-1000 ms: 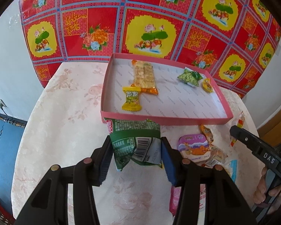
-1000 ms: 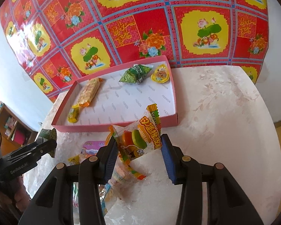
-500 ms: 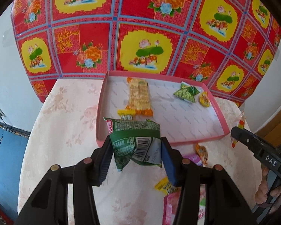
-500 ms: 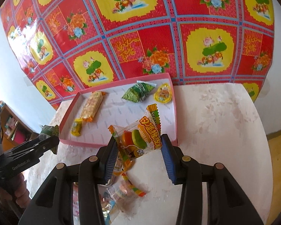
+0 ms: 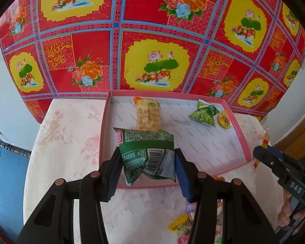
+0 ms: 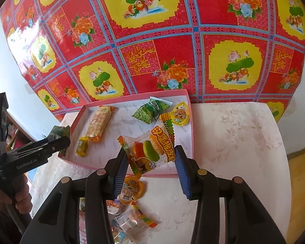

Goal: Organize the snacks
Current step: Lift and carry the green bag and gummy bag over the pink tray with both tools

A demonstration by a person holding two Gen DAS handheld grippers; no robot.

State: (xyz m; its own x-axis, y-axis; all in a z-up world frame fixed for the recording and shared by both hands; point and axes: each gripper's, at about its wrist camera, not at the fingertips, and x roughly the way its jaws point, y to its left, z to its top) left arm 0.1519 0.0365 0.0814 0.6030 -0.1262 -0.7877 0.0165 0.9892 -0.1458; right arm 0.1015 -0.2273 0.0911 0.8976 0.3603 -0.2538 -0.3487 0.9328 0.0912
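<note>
Carrying step: left claw (image 5: 147,165) grips a green packet (image 5: 146,154), right claw (image 6: 150,163) a burger gummy (image 6: 150,152); the tray (image 5: 241,134) lies just ahead of both; next, lower and release inside.

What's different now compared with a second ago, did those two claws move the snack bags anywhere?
Both claws carried their bags toward the pink tray: the left gripper now holds the green packet over the tray's near edge, and the right gripper has lifted the burger gummy bag above it. Neither let go. The snacks already in the tray stayed put.
</note>
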